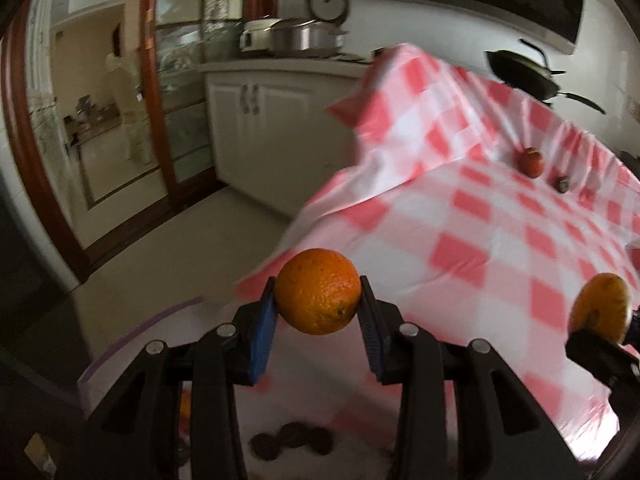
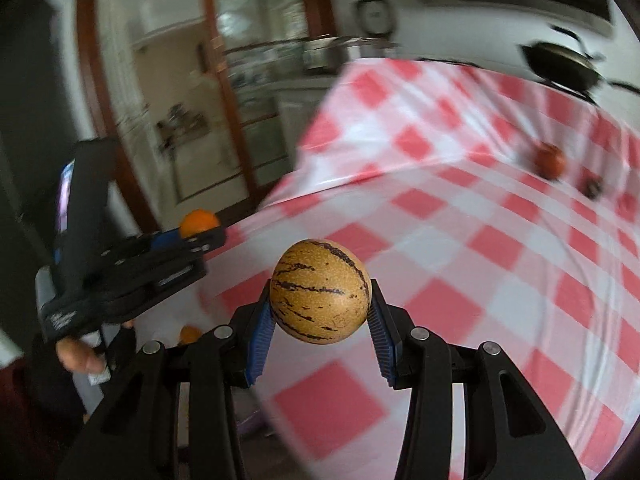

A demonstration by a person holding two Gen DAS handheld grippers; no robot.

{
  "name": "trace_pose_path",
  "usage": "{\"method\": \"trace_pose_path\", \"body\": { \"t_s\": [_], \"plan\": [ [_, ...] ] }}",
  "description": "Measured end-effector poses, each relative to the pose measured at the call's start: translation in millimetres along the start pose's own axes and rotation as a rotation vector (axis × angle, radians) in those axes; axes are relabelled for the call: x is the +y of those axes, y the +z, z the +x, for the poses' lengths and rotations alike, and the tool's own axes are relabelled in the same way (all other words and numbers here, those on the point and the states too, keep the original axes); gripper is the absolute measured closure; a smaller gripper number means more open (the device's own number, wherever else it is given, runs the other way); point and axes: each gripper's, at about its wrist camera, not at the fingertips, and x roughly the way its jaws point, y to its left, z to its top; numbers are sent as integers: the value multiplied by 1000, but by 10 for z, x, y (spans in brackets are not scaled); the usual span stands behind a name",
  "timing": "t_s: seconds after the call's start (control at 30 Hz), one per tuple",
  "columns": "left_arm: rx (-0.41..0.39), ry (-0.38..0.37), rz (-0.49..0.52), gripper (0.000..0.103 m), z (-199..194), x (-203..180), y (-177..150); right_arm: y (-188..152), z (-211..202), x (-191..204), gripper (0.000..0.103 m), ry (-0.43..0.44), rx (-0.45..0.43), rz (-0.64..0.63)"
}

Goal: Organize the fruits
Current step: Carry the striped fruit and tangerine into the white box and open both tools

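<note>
While each hand-held gripper carries a fruit, you are mid-transfer, with both loads lifted clear of the checked cloth (image 1: 472, 216) on the counter. Your left hand-held gripper (image 1: 318, 300) is clamped on an orange (image 1: 318, 291), held over the counter's near edge; your right hand-held gripper (image 2: 320, 304) is clamped on a tan, dark-streaked melon (image 2: 320, 291), above the cloth and just beside the left one. Below the left jaws lies what looks like a clear bag (image 1: 132, 344) with some dark fruits (image 1: 292, 440) in it, and a bit of orange shows there too, so that is probably the sorting place. A red fruit (image 1: 531, 162) and a small dark one (image 1: 562, 184) sit far back on the cloth, not yet collected. Next you likely need to lower each fruit to its group before releasing; both are round and may roll.
</note>
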Motion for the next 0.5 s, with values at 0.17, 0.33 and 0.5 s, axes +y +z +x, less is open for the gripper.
{"method": "trace_pose_path", "body": {
  "t_s": [0.17,0.33,0.5],
  "plan": [
    [45,63,-44,64,38,427,-209,-83,149,546,59,82,58,-140],
    [96,116,-101,64,155,826,-420,-227,345,982,59,140,134,-253],
    [146,137,-143,64,317,1043,-587,-389,551,1276,59,174,212,-341]
  ]
}}
